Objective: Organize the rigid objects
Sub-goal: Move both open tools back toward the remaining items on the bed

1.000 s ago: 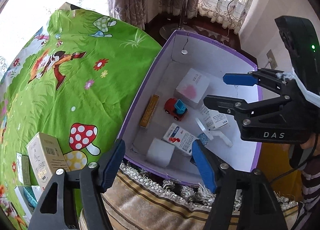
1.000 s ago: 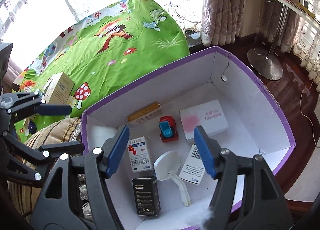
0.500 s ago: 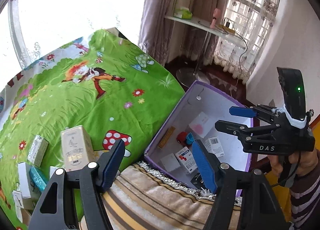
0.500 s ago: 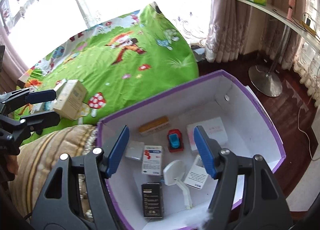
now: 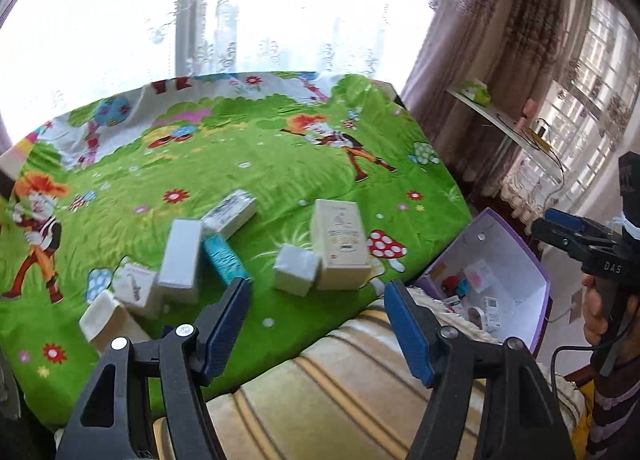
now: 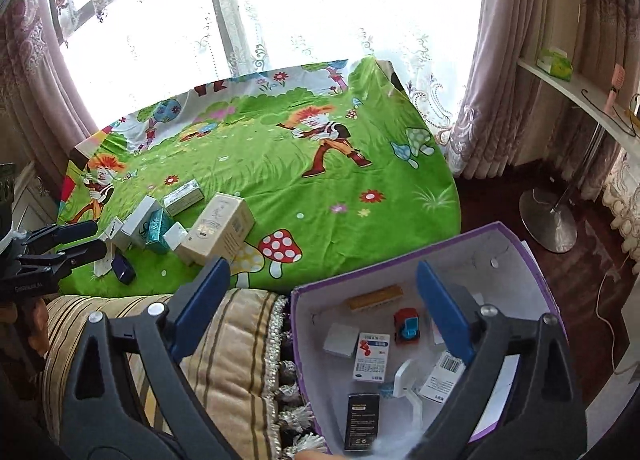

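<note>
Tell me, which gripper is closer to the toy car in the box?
Right. The right gripper hangs open just above the box, with the toy car between its fingers in its view. The left gripper is open over the cushion, facing the green table, off to the box's side.

Blown-out window [image 6: 280,0] backlight, fisheye-warped edges

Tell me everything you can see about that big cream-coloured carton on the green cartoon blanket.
The large cream cardboard carton is a tall rectangular box lying tilted on the green cartoon blanket, beside a red spotted mushroom print. Its broad face carries faint gold printing, too small to read; a side panel shows a barcode label. It looks closed and undamaged. A small white box sits right against it, apparently touching. Neither gripper touches it.
</note>
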{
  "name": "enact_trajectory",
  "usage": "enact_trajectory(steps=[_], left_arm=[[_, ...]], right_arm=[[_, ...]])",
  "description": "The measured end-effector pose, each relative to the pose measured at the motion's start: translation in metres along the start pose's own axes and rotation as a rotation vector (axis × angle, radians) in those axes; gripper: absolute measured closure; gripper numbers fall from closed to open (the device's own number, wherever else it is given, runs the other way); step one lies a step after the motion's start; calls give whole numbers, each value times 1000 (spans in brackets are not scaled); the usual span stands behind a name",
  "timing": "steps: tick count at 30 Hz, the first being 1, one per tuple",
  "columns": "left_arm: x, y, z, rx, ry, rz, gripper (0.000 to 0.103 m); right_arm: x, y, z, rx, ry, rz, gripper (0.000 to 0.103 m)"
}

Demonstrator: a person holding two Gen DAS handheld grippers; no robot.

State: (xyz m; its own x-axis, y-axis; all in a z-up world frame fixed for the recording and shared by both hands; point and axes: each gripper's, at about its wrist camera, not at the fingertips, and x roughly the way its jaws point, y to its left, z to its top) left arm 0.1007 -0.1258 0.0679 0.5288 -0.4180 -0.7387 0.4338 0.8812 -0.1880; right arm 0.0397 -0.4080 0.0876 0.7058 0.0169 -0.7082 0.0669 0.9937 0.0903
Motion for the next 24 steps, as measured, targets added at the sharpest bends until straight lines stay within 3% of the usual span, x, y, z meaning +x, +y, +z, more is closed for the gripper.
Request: enact_trajectory(steps=[9,18,24], left_arm=[[-26,78,-22,-145,-23,112,33],[-44,136,-33,-277,-33,195,33],[-49,166,-30,-336,-20,237,33]], right_arm=[[8,74,13,-190,-43,8,5],[37,114,21,-201,46,122,5],[56,146,26,-281,92,134,5]])
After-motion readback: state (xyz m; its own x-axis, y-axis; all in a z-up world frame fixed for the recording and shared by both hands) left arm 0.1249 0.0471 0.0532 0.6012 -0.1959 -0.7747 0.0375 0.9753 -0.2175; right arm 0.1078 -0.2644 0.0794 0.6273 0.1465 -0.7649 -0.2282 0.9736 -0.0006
